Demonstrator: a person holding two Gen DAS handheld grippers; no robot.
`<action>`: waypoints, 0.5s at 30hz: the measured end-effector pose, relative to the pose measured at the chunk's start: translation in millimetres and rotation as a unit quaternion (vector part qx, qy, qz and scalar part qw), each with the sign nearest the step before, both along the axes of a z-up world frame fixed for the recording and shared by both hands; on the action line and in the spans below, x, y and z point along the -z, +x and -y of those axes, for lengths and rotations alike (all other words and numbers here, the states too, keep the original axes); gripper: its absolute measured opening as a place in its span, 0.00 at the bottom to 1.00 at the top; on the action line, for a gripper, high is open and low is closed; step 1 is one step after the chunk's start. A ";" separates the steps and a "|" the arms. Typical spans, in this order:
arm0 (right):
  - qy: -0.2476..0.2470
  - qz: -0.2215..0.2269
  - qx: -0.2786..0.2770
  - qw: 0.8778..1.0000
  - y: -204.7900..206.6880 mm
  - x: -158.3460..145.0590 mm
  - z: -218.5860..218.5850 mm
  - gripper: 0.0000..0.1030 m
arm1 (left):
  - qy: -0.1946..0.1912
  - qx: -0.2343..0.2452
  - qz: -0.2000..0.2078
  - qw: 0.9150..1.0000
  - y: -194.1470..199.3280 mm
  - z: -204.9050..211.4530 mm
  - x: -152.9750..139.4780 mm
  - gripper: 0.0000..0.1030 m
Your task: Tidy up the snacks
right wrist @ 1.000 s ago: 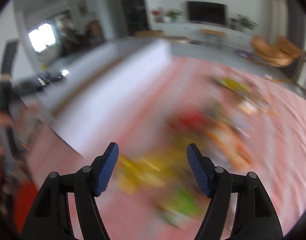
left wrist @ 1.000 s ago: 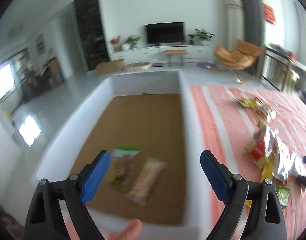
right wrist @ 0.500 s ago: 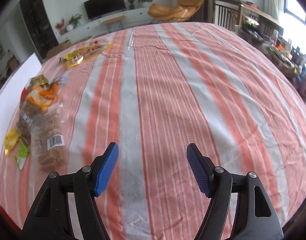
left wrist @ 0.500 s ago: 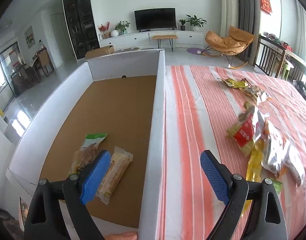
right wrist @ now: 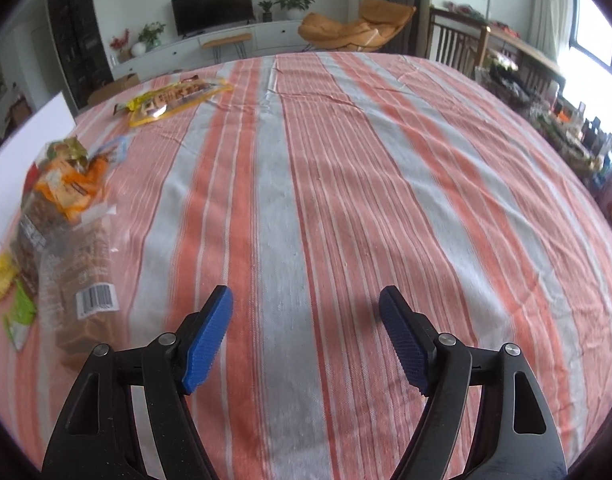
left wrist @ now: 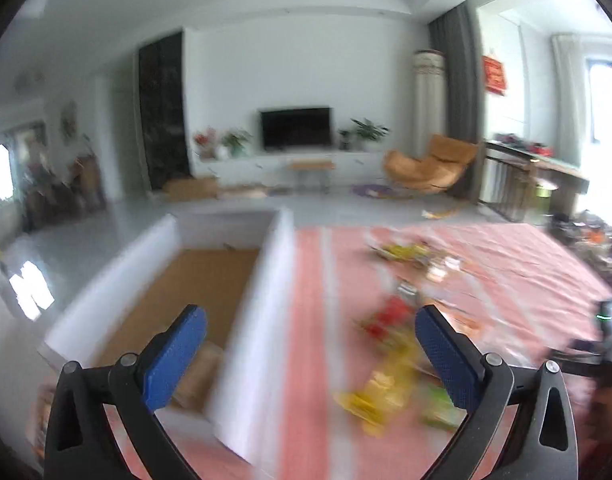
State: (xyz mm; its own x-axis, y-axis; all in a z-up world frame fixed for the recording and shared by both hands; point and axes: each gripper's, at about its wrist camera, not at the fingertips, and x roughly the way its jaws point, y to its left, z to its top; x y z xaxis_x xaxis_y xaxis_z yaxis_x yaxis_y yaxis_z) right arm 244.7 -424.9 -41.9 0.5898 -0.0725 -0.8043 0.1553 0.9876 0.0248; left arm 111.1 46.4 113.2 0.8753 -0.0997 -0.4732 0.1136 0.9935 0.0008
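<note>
The left wrist view is blurred by motion. My left gripper (left wrist: 310,336) hangs over the white box's wall (left wrist: 262,312), its jaws opening wide with nothing between them. A snack packet (left wrist: 198,376) lies on the box's brown floor. Red, yellow and green snack packets (left wrist: 390,360) are heaped on the striped cloth to the right. In the right wrist view my right gripper (right wrist: 306,320) hovers over bare striped cloth (right wrist: 346,184), jaws opening, nothing in them. A clear bread bag with a barcode (right wrist: 82,272), an orange bag (right wrist: 70,184) and a yellow packet (right wrist: 174,98) lie at its left.
The white box (right wrist: 22,148) borders the cloth on the left. The other gripper and a hand (left wrist: 602,360) show at the right edge of the left view. Beyond the table stand a TV unit (left wrist: 296,128), an orange chair (left wrist: 426,164) and a cluttered side table (right wrist: 562,92).
My left gripper has swung right and tilted up, away from over the box floor toward the snack pile, with its jaws wider. The right gripper's jaws have widened; its view is nearly unchanged since half a second ago.
</note>
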 end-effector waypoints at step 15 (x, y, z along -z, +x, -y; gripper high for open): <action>0.001 -0.004 -0.008 1.000 2.8 0.7 0.3 0.86 | 0.021 0.028 -0.217 0.976 -22.3 61.9 170.8 1.00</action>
State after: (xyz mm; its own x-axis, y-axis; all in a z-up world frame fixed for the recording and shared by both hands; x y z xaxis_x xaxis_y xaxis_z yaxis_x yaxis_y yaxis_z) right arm 247.5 -425.2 -42.6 0.5838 -0.0615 -0.8096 0.1399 0.9898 0.0256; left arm 88.8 -15.6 -57.6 0.5855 -0.1139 -0.8026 0.1659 0.9860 -0.0190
